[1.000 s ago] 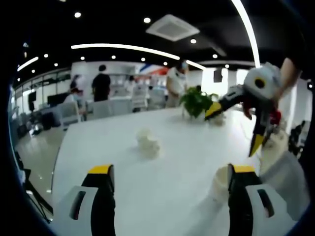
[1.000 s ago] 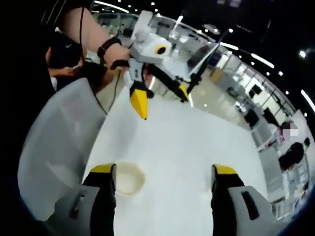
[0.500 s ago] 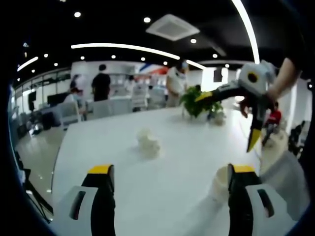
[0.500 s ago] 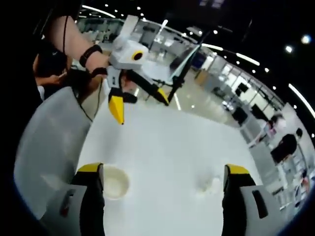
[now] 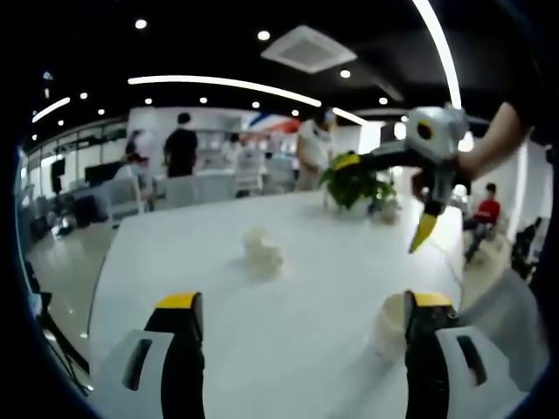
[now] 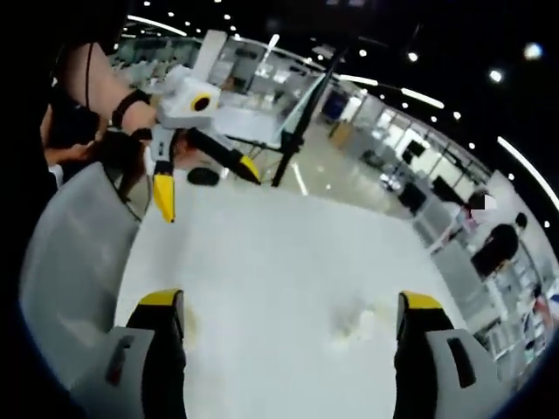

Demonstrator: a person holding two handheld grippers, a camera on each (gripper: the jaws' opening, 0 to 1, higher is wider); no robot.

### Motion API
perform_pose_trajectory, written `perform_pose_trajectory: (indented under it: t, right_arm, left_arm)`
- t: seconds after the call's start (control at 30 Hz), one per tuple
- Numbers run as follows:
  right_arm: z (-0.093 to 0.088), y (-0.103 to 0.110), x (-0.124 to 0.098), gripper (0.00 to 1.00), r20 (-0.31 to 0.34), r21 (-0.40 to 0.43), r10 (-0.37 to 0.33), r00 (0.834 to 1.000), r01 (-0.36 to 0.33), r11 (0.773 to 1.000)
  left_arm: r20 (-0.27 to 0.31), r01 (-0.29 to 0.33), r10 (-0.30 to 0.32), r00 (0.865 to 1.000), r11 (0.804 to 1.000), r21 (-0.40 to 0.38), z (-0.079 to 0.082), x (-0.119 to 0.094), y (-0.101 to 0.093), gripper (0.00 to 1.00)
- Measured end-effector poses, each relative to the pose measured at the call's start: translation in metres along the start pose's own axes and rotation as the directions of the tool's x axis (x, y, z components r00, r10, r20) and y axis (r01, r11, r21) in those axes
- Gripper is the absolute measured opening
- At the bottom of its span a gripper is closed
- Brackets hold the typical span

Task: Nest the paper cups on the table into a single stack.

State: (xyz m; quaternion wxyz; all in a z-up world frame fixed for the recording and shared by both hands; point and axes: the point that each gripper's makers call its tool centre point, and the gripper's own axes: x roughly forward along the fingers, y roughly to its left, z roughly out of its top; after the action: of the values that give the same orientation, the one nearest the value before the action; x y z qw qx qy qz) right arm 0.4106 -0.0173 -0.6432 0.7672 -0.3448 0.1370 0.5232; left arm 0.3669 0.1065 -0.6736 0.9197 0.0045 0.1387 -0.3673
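Both grippers' fingers are spread apart and grasp nothing: the left gripper point(image 5: 297, 349) hangs low over the white surface point(image 5: 218, 288), the right gripper point(image 5: 384, 196) well above it. One cup point(image 5: 389, 325) stands just beside the left gripper's right finger point(image 5: 428, 349), near the surface's edge. A small cup cluster point(image 5: 264, 251) sits mid-surface, well apart.

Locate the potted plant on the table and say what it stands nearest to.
In the left gripper view, the potted plant stands at the table's far edge, right of centre, just behind the right tongs held above the table.

potted plant point(image 5: 354, 183) — far table edge | people point(image 5: 181, 146) — perhaps standing, background
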Motion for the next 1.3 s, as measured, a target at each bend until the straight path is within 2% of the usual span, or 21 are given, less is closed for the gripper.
perform_pose_trajectory:
  t: [0.23,0.7,1.17,1.3]
  right_arm:
    - [-0.005,-0.014,0.005,1.00,-0.014,0.007,-0.016,1.000,0.016,1.000]
    - [-0.002,-0.038,0.016,0.99,-0.022,-0.033,-0.033,0.999,0.032,0.999]
    - [0.002,-0.103,0.029,0.96,-0.048,-0.087,-0.114,0.992,0.109,0.990]
    - [0.001,-0.111,0.034,0.94,-0.060,-0.095,-0.115,0.991,0.109,0.989]
  left_arm:
    - [-0.004,-0.007,0.007,1.000,1.000,-0.006,-0.003,-0.002,0.001,0.96]
    - [-0.006,-0.007,0.007,1.000,1.000,-0.007,-0.005,-0.002,0.001,0.96]
    - [-0.005,-0.011,0.010,1.000,1.000,-0.018,-0.008,0.001,0.002,0.96]
    - [-0.005,-0.012,0.012,1.000,1.000,-0.021,-0.008,0.000,0.001,0.96]
